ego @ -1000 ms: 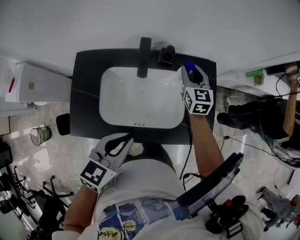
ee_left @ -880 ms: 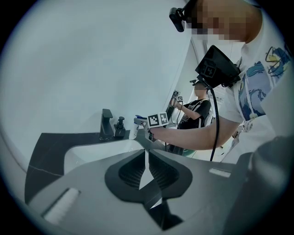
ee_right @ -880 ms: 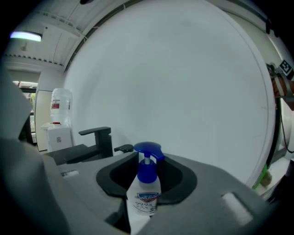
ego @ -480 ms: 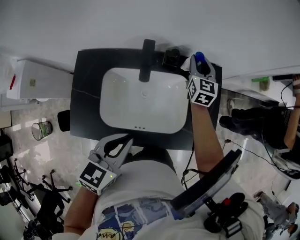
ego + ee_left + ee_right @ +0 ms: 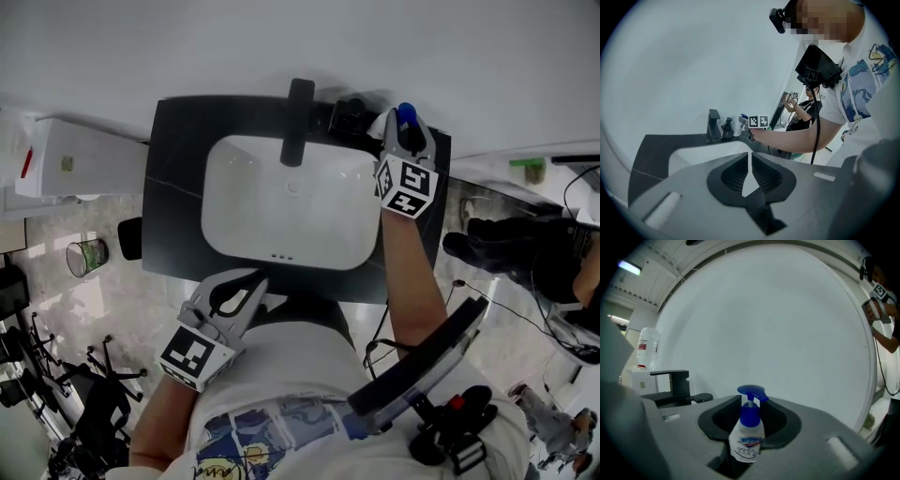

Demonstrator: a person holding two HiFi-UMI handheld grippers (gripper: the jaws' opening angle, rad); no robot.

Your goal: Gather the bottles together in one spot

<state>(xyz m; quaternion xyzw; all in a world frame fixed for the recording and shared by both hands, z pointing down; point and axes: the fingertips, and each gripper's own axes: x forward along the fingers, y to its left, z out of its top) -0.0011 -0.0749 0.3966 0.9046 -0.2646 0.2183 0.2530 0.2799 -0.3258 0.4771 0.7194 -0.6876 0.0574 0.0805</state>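
Base of the pump bottle (image 5: 748,439) sinks out of sight between the right gripper's (image 5: 750,403) clamping jaws. White body, blue pump, label print unreadable. Left gripper (image 5: 750,159) is closed, empty.

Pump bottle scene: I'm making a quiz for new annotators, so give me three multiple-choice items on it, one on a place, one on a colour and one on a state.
1. Over which part of the counter is the right gripper?
A. back right corner
B. front left corner
C. back left corner

2. What colour is the pump head of the pump bottle?
A. red
B. green
C. blue

3. How are the left gripper's fingers?
A. wide apart
B. closed with nothing between them
C. closed on a bottle

Answers:
1 A: the head view shows it to the right of the faucet, at the counter's back.
2 C: the right gripper view shows a blue pump on a white body.
3 B: the left gripper view shows the fingers together and empty.
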